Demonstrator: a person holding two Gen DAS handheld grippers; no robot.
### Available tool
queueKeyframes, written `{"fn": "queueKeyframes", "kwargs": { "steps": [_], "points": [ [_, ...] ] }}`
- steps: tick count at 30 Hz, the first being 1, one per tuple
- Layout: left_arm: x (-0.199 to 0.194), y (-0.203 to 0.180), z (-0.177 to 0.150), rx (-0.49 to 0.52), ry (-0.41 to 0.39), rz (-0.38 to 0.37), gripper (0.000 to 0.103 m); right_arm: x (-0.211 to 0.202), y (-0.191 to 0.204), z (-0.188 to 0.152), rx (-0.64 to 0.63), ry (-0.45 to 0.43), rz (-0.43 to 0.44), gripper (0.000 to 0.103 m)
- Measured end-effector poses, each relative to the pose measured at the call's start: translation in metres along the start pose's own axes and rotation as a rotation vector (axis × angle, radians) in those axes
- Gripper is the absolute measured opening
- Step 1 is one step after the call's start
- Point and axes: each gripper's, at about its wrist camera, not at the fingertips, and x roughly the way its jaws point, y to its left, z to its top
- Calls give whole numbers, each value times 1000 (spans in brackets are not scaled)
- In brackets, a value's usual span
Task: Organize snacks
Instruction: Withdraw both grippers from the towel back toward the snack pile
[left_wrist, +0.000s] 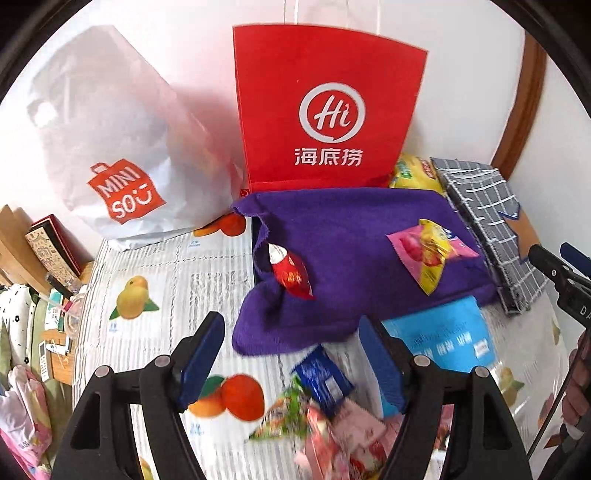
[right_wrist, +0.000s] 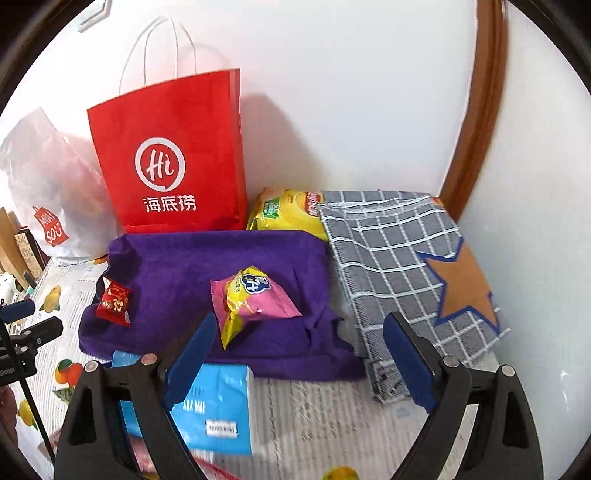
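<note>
A purple cloth (left_wrist: 354, 236) (right_wrist: 207, 266) lies on the table. On it sit a small red snack packet (left_wrist: 291, 275) (right_wrist: 115, 302) and a pink and yellow snack packet (left_wrist: 430, 249) (right_wrist: 251, 299). My left gripper (left_wrist: 295, 363) is open and empty above a pile of loose snack packets (left_wrist: 321, 410) at the table's front. My right gripper (right_wrist: 303, 365) is open and empty, just in front of the pink and yellow packet. A light blue package (left_wrist: 447, 343) (right_wrist: 218, 406) lies in front of the cloth.
A red paper bag (left_wrist: 325, 107) (right_wrist: 173, 162) and a white MINISO bag (left_wrist: 110, 147) (right_wrist: 48, 195) stand against the wall. A yellow chip bag (right_wrist: 288, 214) and a grey checked cloth (right_wrist: 399, 266) lie at the right. Clutter lies off the table's left edge.
</note>
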Motion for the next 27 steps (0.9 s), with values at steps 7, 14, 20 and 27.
{"fn": "queueKeyframes", "kwargs": {
  "steps": [7,14,20,27],
  "points": [
    [-31,-8,-28,-16,-18,6,74,-40,-10,-24,9,-46,20,91],
    [-51,-8,-57,-48,17,11,74,-71,-29,-48,34,-66,43,91],
    [-71,-14,-76,-47,1,27,74,-90,-31,-65,7,-67,62,91],
    [-92,-18,-94,-65,-29,14,74,-96,-35,-84,10,-22,118,91]
  ]
}}
